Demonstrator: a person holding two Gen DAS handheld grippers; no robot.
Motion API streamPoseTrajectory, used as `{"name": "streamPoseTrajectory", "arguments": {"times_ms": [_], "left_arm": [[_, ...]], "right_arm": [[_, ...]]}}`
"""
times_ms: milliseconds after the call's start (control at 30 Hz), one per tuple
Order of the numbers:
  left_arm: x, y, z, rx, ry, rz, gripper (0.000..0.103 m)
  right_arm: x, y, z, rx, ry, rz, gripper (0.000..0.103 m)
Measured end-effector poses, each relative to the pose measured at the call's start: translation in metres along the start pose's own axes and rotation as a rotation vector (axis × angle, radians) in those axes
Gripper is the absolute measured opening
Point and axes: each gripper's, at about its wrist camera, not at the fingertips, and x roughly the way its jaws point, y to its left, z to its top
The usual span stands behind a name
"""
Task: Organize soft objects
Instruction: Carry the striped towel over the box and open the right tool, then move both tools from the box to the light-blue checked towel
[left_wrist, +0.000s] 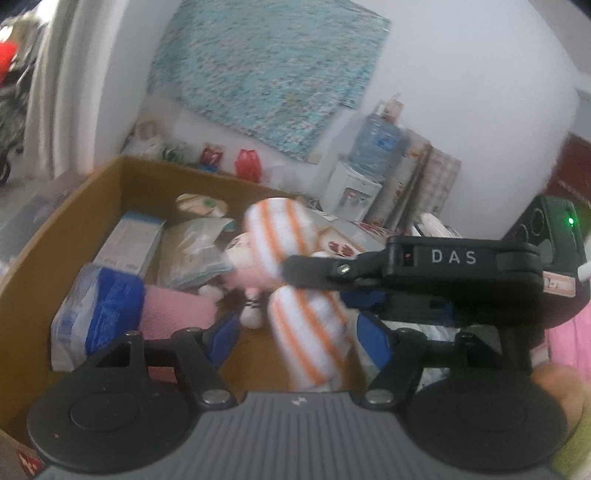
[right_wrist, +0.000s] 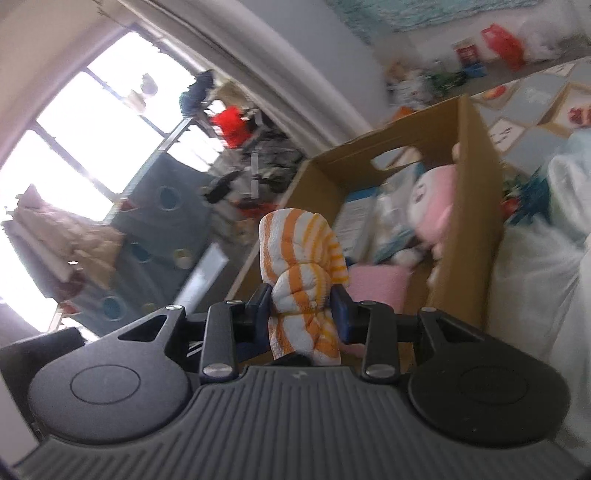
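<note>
striped towel (right_wrist: 303, 280), soft terry roll, pinched in right claw (right_wrist: 303, 308); left claw (left_wrist: 295, 332) apart w/ nothing gripped, cardboard box (left_wrist: 74, 221) ahead.

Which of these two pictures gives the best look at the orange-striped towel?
The right wrist view: the orange-striped towel sits centred and fairly sharp, pinched in the right gripper. In the left wrist view the towel is blurred, and the right gripper crosses its middle.
</note>
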Motion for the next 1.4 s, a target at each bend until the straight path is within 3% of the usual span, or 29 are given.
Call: {"name": "streamPoseTrajectory", "arguments": {"times_ms": [167,400,633,733,800,967,1067,1300,1400], "left_arm": [[-0.002,0.017,-0.009,-0.040,-0.010,0.039,0.072],[-0.005,0.021,-0.018,-0.057,0.001,0.054,0.073],[-0.008,0.019,-0.018,-0.060,-0.010,0.063,0.073],[-0.012,0.012,-0.018,-0.042,-0.026,0.070,0.077],[-0.018,0.005,-0.018,-0.021,-0.042,0.074,0.083],[-0.036,-0.020,-0.021,0.052,-0.079,0.049,0.092],[-0.050,-0.041,-0.027,0.114,-0.101,-0.013,0.096],[-0.057,-0.100,-0.044,0.271,-0.092,-0.202,0.099],[-0.050,-0.128,-0.058,0.344,-0.061,-0.276,0.100]], "right_arm": [[0.021,-0.004,0.007,-0.026,0.000,-0.138,0.036],[0.040,-0.010,0.006,-0.010,0.013,-0.183,0.047],[0.028,-0.009,0.007,-0.008,-0.006,-0.139,0.050],[0.012,-0.005,0.007,-0.008,-0.024,-0.091,0.055],[-0.002,-0.004,0.006,-0.010,-0.038,-0.062,0.064],[-0.059,-0.010,-0.003,-0.009,-0.093,-0.007,0.078],[-0.112,-0.019,-0.015,-0.028,-0.158,-0.039,0.080],[-0.258,-0.053,-0.064,0.079,-0.460,-0.141,0.086],[-0.292,-0.067,-0.095,0.129,-0.546,-0.169,0.087]]}}
